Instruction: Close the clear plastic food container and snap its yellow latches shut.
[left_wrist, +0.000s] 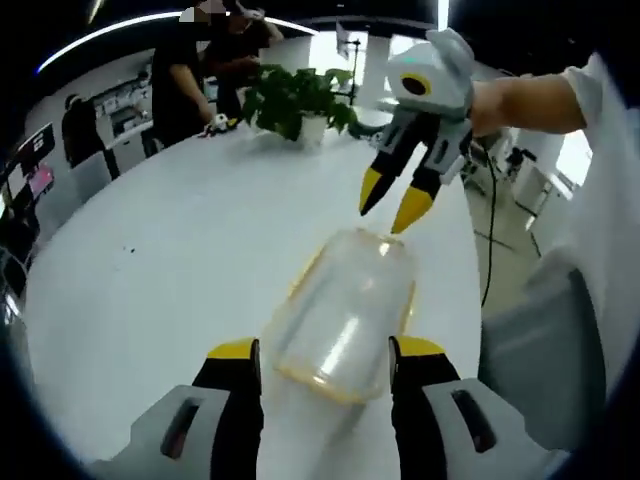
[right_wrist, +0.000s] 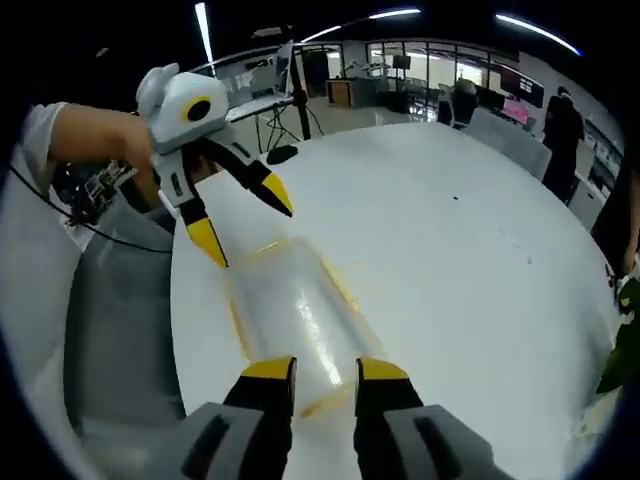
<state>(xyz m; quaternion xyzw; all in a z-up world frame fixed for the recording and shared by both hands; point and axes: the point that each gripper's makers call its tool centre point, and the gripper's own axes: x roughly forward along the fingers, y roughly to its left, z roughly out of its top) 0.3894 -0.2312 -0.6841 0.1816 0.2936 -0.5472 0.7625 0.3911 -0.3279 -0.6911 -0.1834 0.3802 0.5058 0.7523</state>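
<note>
While the clear plastic food container (left_wrist: 345, 315) lies on the round white table (left_wrist: 170, 270), both grippers are stationed at its opposite ends. Its lid looks to be down over the body, a rounded, glossy, see-through shell with bright reflections running along its length. A thin yellow band follows the rim, showing along both long sides and around the end nearest the left gripper (left_wrist: 325, 352); whether the yellow latches are snapped flat cannot be told. Nothing can be made out inside the container through its cloudy plastic.

In the left gripper view, the left gripper's two yellow-tipped black jaws stand spread apart, one on each side of the container's near end, close against its walls; actual contact cannot be confirmed. At the container's far end hangs the right gripper (left_wrist: 390, 208), held by a person's hand, its two yellow tips parted and pointing down at the lid's edge, just above it.

In the right gripper view, the container (right_wrist: 295, 310) stretches away from the right gripper (right_wrist: 325, 375), whose jaws are a little parted over the near yellow rim without clasping it. Beyond the container's far end the left gripper (right_wrist: 245, 222) hovers with jaws spread wide.

Far behind the container, at the table's edge, stands a leafy potted plant (left_wrist: 298, 100).
</note>
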